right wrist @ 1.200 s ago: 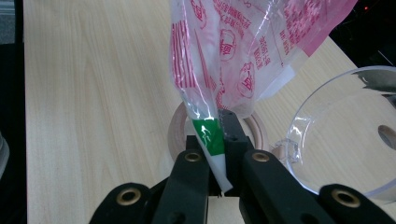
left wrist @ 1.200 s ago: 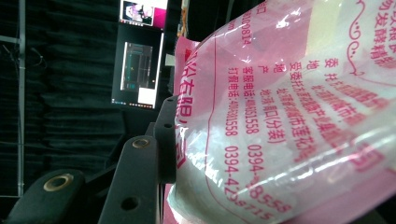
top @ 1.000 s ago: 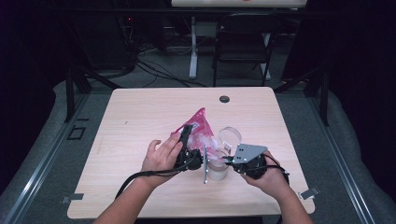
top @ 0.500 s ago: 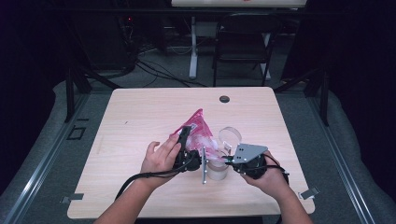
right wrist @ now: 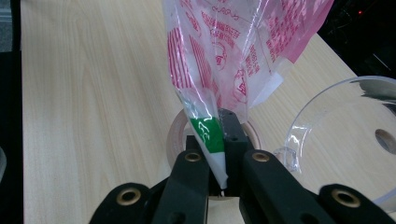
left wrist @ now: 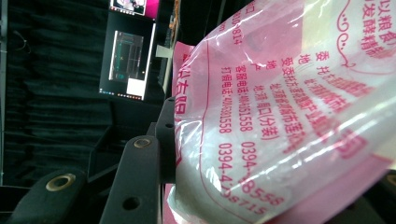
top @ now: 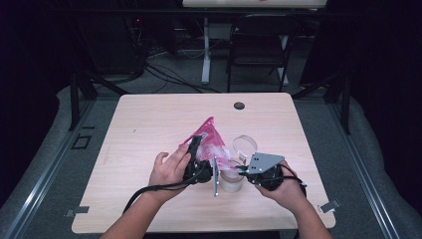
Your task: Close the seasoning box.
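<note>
So the pink-printed plastic bag [top: 209, 142] is held up over the tabletop [top: 149, 124], stretched between both grippers. The right gripper [right wrist: 219, 179] has its jaws pinched tight on one bag corner, and the left gripper [top: 195, 157] jaws sit partway closed, clamping the bag's bunched side. The bag's long axis runs from the right jaws up and away toward the left ones, above the tape roll [top: 230, 180] and clear cup [right wrist: 345, 135], so I reckon any pull goes along that line.

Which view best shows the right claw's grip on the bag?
Right gripper view: the right claw pinches the bag at its green corner. High view shows the bag small, the grip hidden. Left gripper view shows its printed film close up.
</note>
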### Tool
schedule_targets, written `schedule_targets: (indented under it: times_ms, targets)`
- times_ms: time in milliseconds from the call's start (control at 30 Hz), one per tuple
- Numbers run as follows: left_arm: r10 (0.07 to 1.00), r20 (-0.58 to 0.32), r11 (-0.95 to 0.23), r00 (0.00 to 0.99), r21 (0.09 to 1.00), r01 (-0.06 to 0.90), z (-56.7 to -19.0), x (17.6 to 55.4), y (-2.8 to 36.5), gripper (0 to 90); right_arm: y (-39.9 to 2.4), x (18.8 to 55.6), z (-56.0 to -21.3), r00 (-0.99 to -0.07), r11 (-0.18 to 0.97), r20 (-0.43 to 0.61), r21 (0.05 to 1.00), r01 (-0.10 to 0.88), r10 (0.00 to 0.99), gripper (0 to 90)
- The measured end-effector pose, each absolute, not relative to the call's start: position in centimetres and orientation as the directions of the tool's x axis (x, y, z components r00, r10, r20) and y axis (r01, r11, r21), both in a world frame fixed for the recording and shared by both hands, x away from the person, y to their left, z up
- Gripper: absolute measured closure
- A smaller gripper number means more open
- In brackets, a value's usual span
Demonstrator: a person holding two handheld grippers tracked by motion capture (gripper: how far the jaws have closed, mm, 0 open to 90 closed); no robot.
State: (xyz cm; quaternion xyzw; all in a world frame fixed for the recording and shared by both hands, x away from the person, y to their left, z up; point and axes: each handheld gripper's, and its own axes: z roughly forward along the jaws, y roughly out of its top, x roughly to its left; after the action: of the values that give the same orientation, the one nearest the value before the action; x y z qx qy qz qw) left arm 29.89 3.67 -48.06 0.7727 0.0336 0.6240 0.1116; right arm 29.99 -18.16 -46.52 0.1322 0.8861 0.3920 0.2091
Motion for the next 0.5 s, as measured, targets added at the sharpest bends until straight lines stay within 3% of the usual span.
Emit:
schedule_targets:
  times_ms: [500]
  targets:
    - [0.247,0.93,-0.962,0.27,0.27,-0.05,-48.41,29.86,4.0,64.4,-18.15,30.04,-46.32,-0.874,0.636,-0.26,0.769,0.071,0.411,90.0]
